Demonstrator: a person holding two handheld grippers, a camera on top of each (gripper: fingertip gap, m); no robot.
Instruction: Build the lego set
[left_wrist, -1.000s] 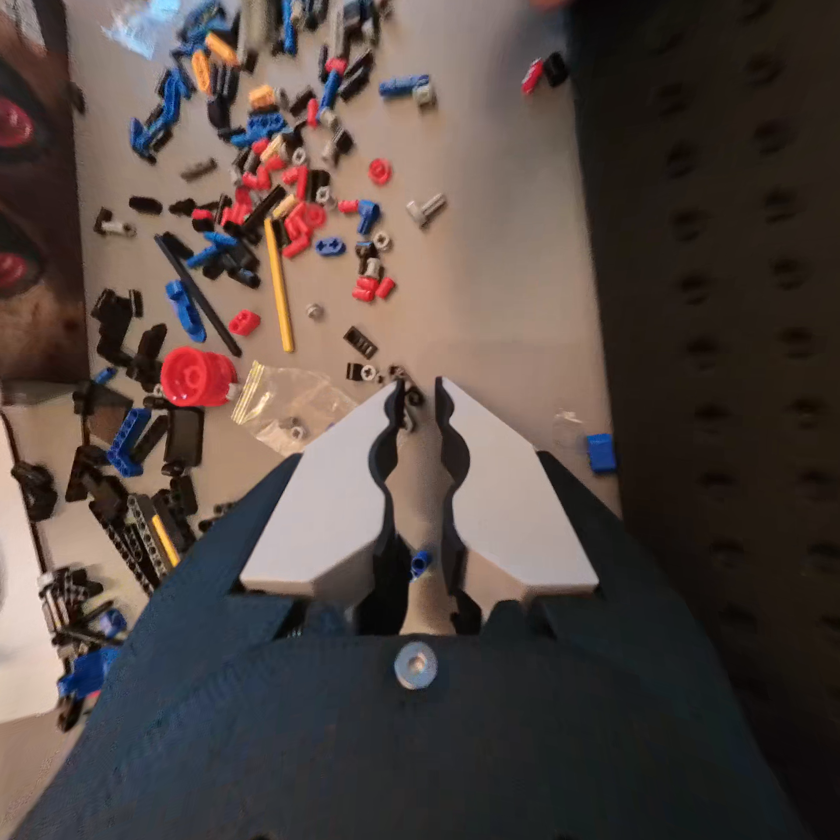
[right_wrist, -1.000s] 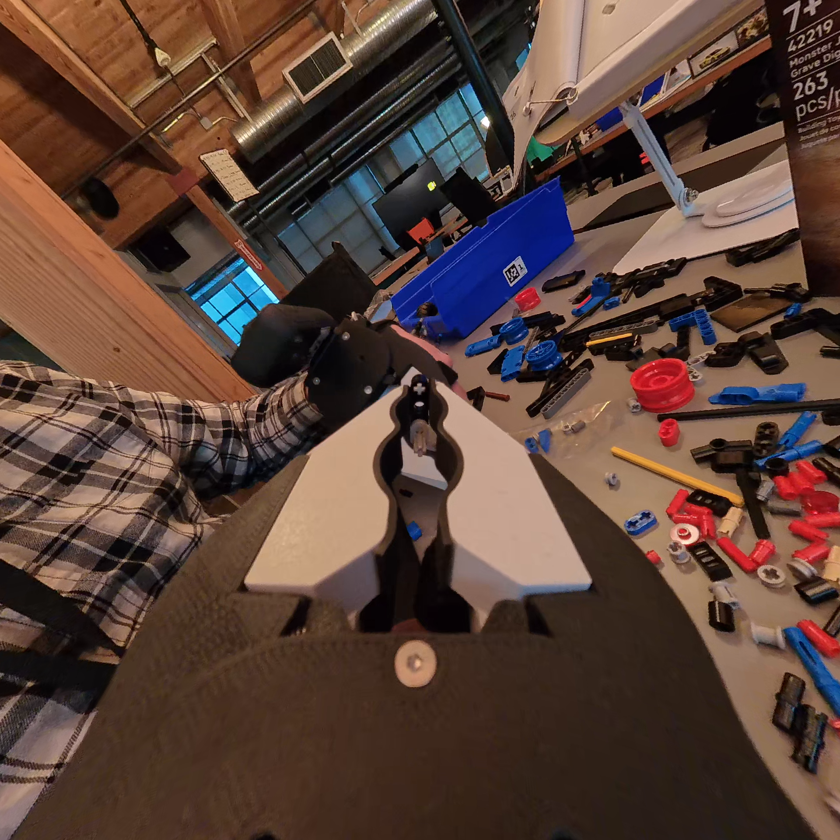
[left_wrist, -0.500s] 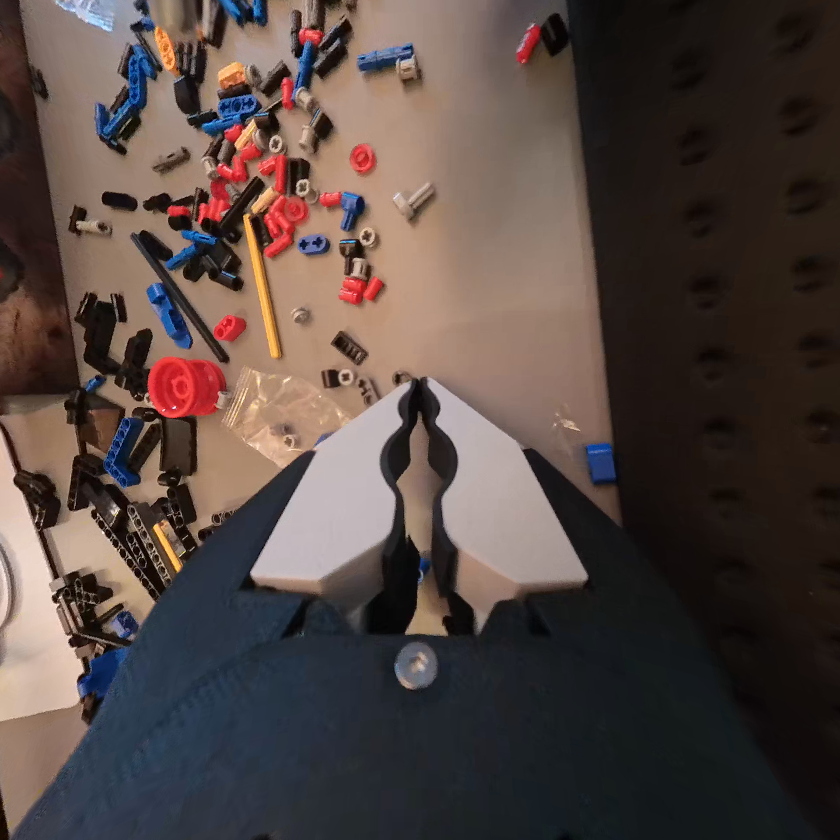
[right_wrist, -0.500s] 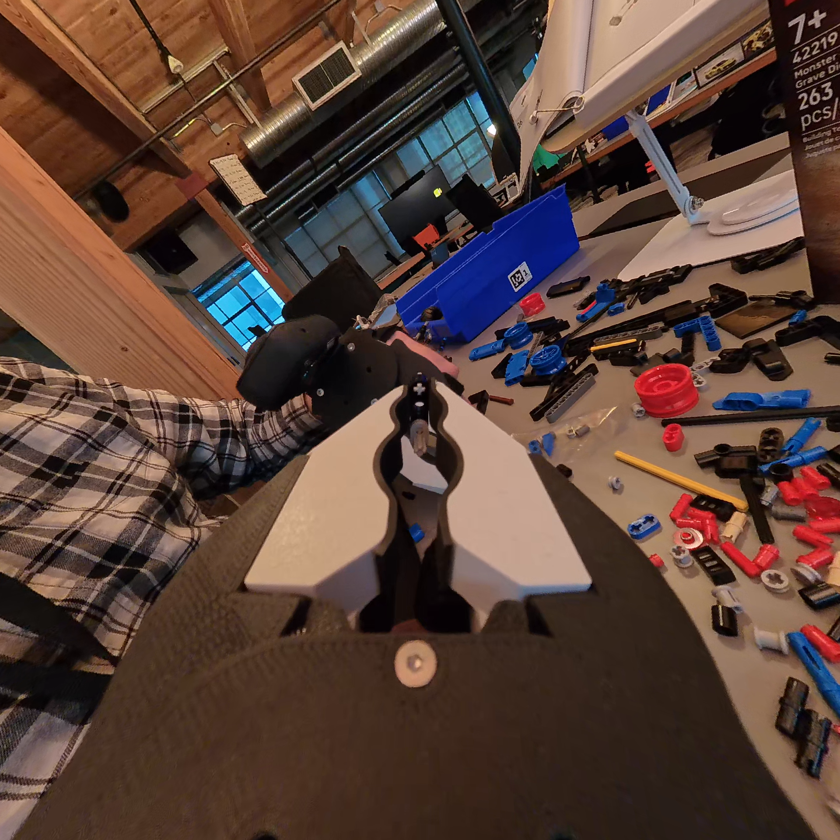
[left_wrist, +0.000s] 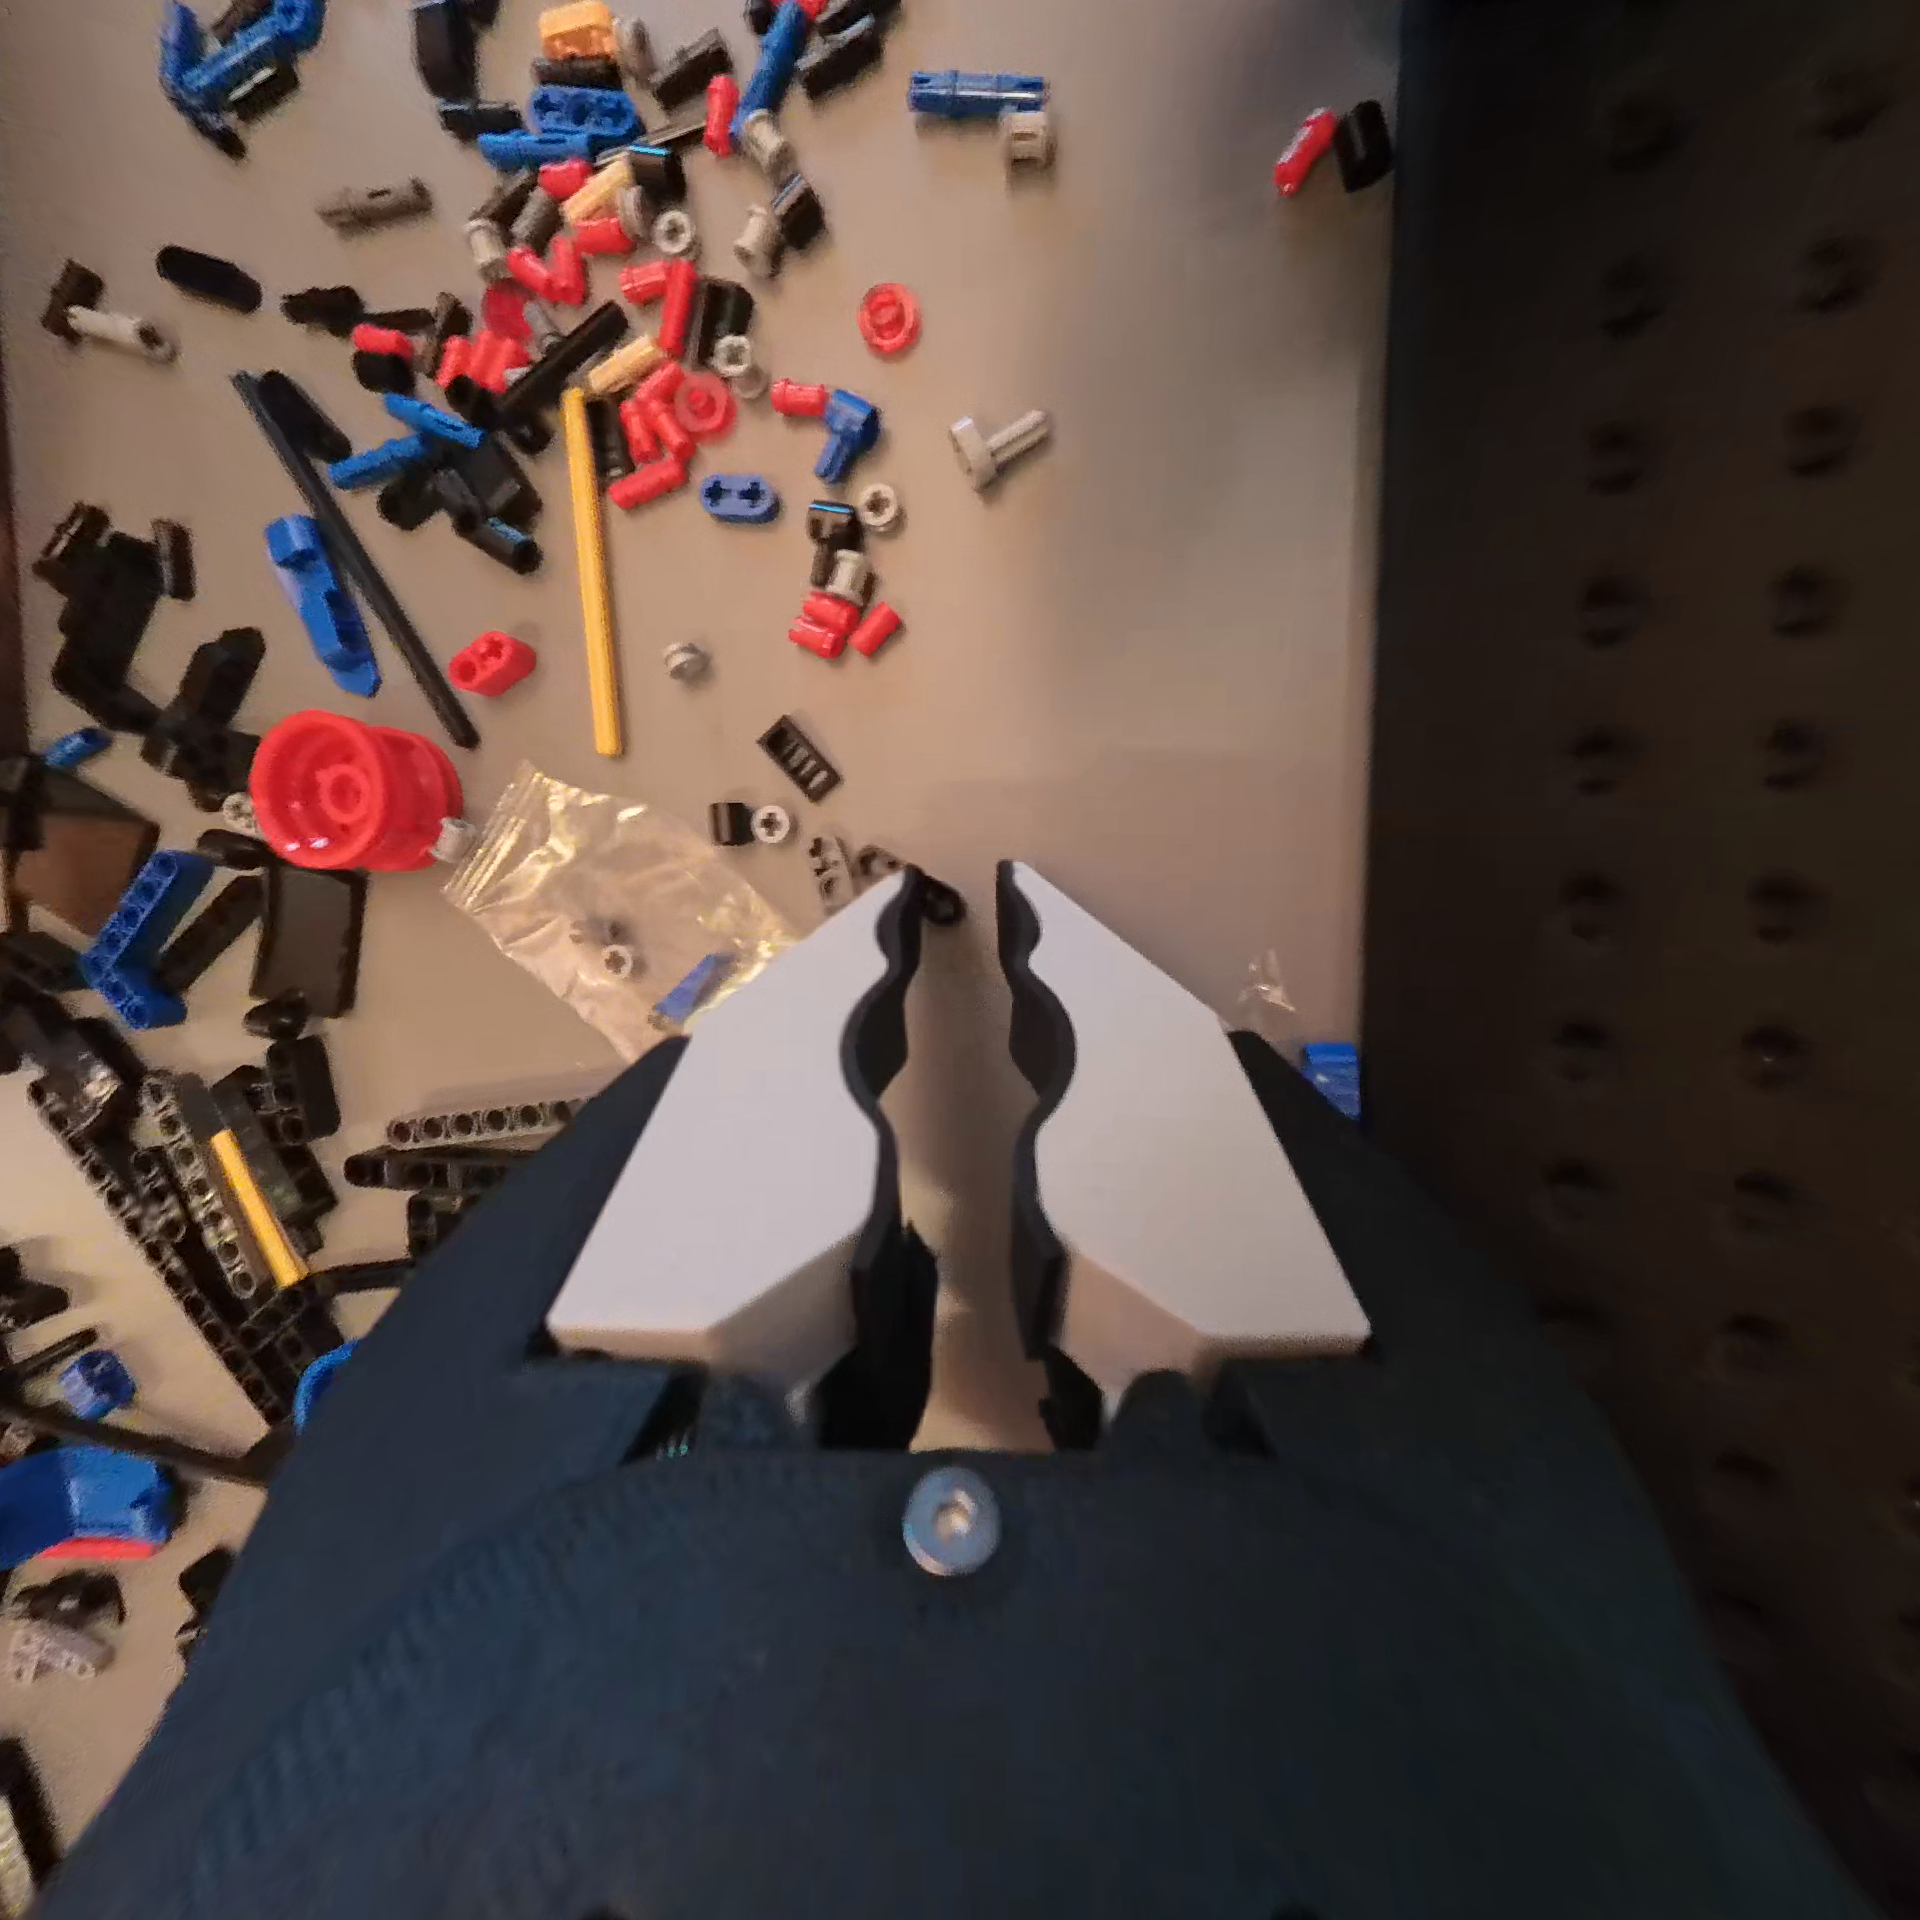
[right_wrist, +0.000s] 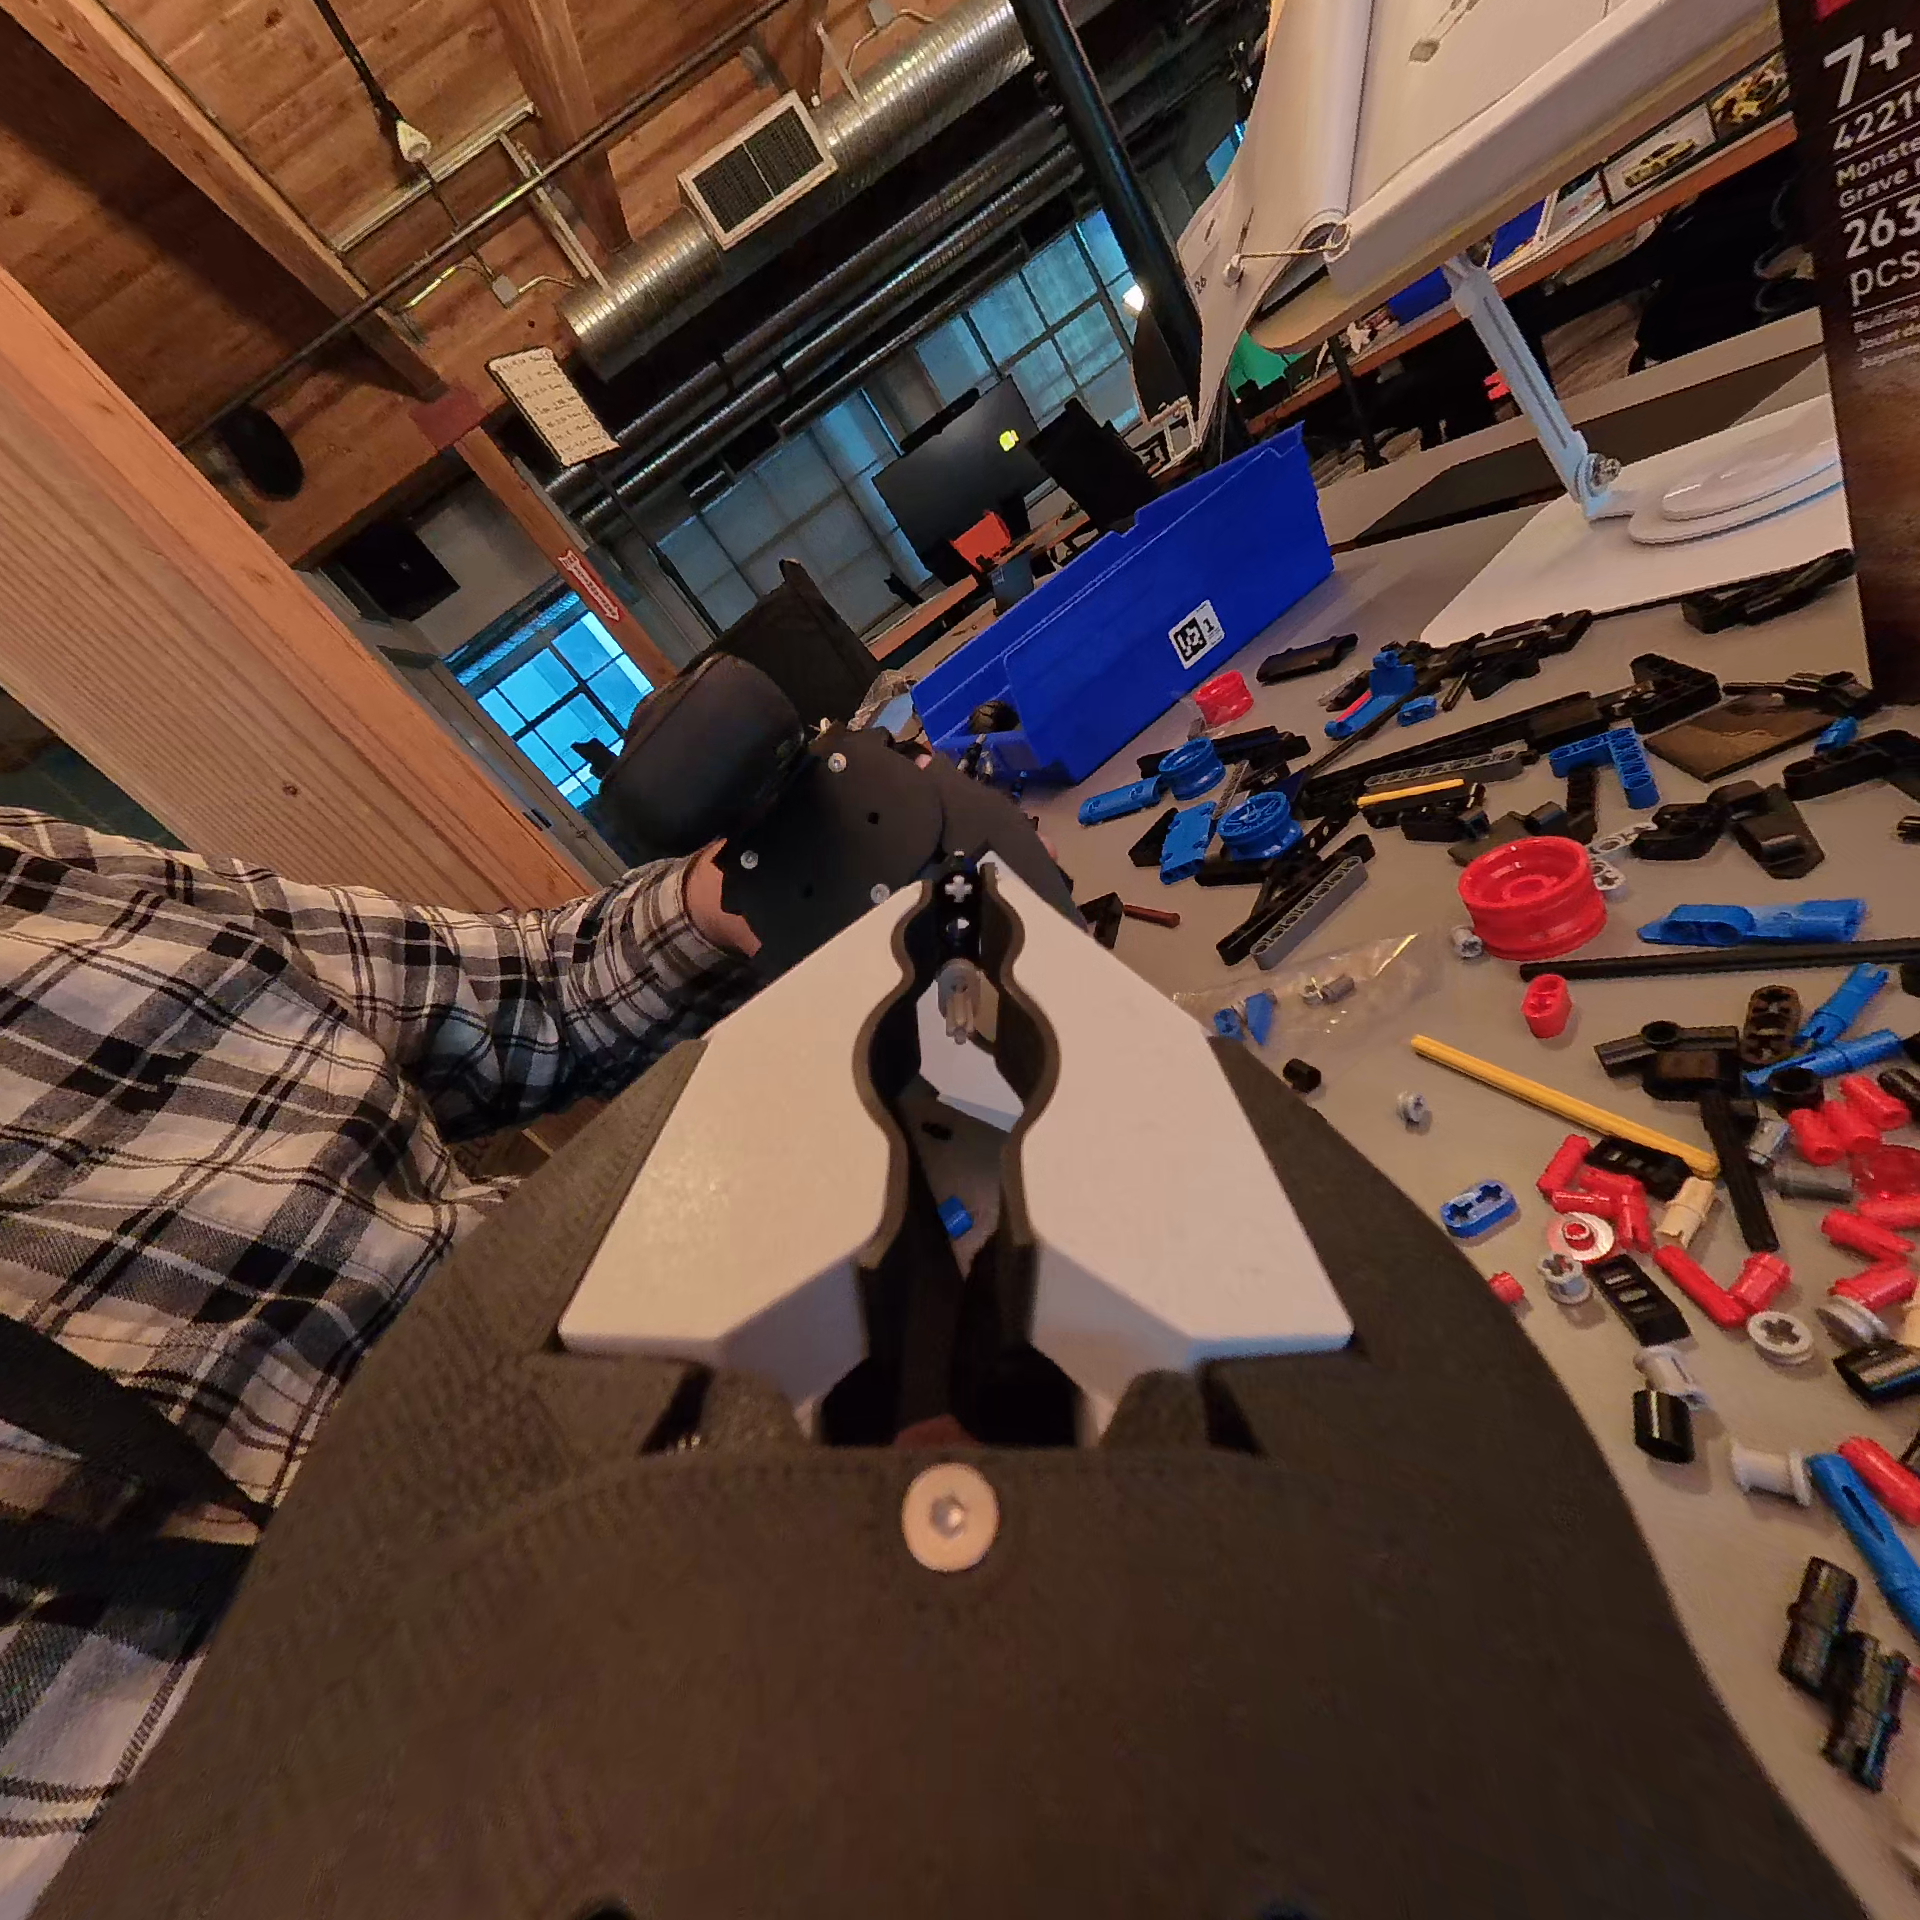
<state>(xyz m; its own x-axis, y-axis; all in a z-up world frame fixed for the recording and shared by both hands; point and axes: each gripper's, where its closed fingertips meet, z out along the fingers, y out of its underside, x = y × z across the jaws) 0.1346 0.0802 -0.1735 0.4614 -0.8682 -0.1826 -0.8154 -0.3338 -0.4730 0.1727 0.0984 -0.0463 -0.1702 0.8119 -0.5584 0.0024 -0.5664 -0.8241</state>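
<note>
Loose Lego parts lie scattered over the grey table (left_wrist: 1143, 520). My left gripper (left_wrist: 954, 894) points down at the table near its right edge, open by a narrow gap and empty. A small black piece (left_wrist: 940, 904) lies on the table right at its left fingertip. My right gripper (right_wrist: 961, 883) is raised above the table's near edge and shut on a small black connector with a grey pin (right_wrist: 958, 920). The left gripper also shows in the right wrist view (right_wrist: 831, 831), held by a hand in a plaid sleeve.
A red wheel hub (left_wrist: 348, 790), a yellow axle (left_wrist: 594, 566) and a clear plastic bag (left_wrist: 603, 904) lie left of my left gripper. A dark perforated mat (left_wrist: 1662, 727) borders the table on the right. A blue bin (right_wrist: 1143, 613), a white stand (right_wrist: 1662, 499) and the set box (right_wrist: 1870, 312) stand at the back. The grippers' ends are close to 12 cm from one another.
My left gripper was open a second ago, shut half a second ago, and has opened again by a narrow gap. My right gripper has kept its hold and barely moved.
</note>
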